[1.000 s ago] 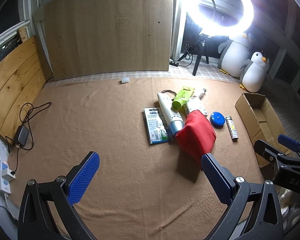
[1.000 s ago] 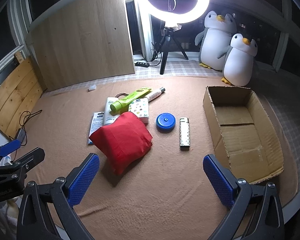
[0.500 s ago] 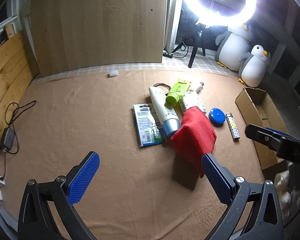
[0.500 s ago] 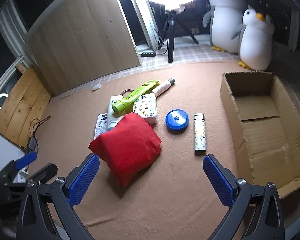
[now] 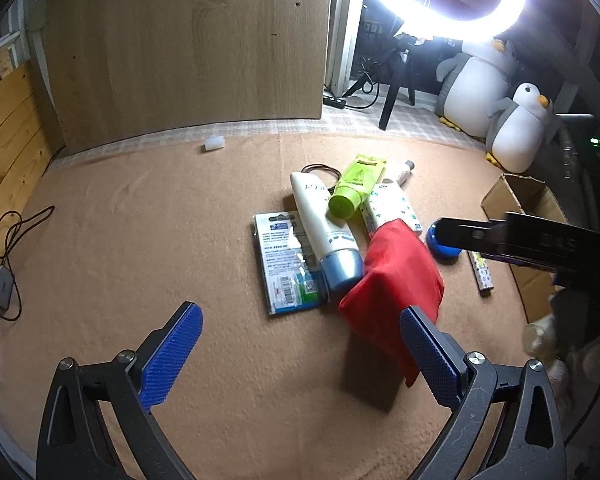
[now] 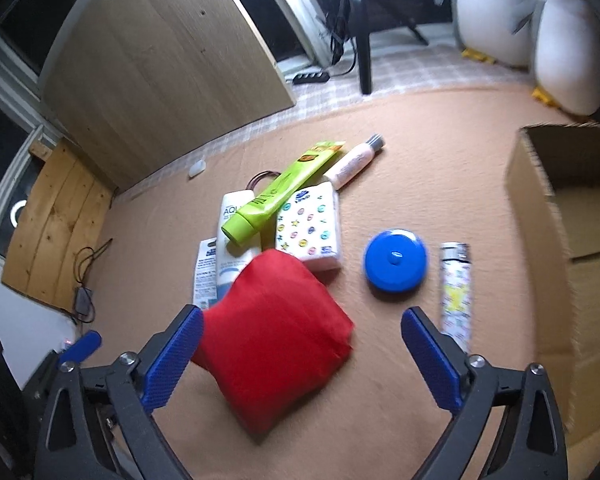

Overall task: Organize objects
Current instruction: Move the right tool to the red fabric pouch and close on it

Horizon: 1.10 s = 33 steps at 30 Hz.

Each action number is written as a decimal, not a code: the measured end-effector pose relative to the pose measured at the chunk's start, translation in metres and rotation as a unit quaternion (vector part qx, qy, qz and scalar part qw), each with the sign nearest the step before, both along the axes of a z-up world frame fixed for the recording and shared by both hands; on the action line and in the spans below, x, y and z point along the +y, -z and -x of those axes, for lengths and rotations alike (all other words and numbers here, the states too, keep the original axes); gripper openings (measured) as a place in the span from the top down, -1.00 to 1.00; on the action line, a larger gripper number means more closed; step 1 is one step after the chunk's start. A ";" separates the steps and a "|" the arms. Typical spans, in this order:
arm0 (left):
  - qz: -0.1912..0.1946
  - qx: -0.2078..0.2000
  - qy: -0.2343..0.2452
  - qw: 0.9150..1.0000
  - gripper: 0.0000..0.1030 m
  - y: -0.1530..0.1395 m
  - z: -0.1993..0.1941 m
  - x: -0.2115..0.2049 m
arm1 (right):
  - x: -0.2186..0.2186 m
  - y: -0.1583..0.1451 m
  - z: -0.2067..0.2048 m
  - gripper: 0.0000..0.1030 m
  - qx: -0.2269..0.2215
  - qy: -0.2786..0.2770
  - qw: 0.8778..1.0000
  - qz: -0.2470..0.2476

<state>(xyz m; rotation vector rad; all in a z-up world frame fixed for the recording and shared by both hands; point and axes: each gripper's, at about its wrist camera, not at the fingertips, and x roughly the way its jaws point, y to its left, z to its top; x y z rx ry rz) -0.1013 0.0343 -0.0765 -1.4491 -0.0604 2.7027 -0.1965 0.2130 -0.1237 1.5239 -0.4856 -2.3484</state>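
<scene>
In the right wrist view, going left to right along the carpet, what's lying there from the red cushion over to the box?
Red cushion → blue round disc → patterned tube → cardboard box.

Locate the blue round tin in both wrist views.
Left wrist: blue tin right of centre, mostly hidden behind the right gripper's finger.
Right wrist: blue tin just right of centre, fully visible.
Shared landmark: red pouch, left of the tin in both.
</scene>
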 end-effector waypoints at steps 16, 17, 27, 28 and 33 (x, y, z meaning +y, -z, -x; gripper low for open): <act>-0.035 -0.046 0.035 0.998 -0.46 0.039 0.042 0.025 | -0.014 0.040 0.033 -0.26 -0.082 -0.020 0.994 0.068; -0.040 -0.049 0.038 0.997 -0.40 0.042 0.043 0.025 | -0.013 0.040 0.032 -0.26 -0.083 -0.019 0.994 0.070; -0.088 -0.079 0.077 0.990 -0.24 0.068 0.031 0.040 | -0.009 0.050 0.013 -0.18 -0.103 -0.032 0.990 0.092; -0.093 -0.083 0.080 0.989 -0.24 0.071 0.027 0.041 | -0.009 0.051 0.011 -0.18 -0.104 -0.032 0.990 0.094; -0.098 -0.089 0.093 0.987 -0.24 0.077 0.011 0.043 | -0.009 0.050 -0.003 -0.18 -0.113 -0.033 0.986 0.120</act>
